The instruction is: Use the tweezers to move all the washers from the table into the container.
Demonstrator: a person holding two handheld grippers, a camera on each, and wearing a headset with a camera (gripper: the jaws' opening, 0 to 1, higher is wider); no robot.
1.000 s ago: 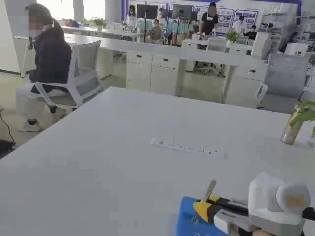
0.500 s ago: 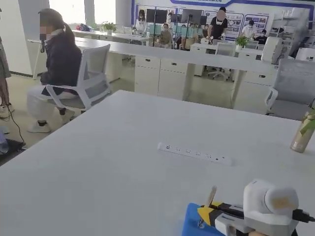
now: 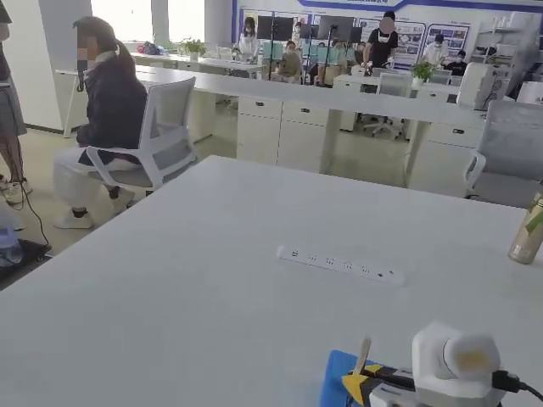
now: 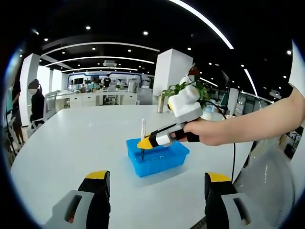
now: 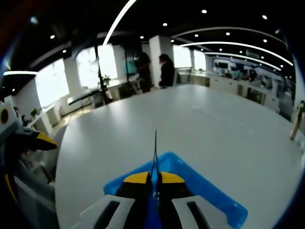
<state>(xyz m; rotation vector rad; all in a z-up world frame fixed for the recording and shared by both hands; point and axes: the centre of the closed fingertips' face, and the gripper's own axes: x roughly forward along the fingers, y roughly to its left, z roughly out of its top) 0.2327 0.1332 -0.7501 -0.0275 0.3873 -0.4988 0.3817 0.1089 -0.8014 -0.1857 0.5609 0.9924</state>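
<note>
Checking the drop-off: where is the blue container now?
In the left gripper view, the blue container sits on the table, right beneath the tweezers held by the right gripper.

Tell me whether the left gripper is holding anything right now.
No, the left gripper has its jaws wide apart with nothing between them; the tweezers sit in the right gripper over the blue container.

Head high, forward-facing; all views share container (image 4: 162, 169).

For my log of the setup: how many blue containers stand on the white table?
1. The blue container stands on the white table, directly below the tweezers held by the right gripper. More could be hidden outside the views.
</note>
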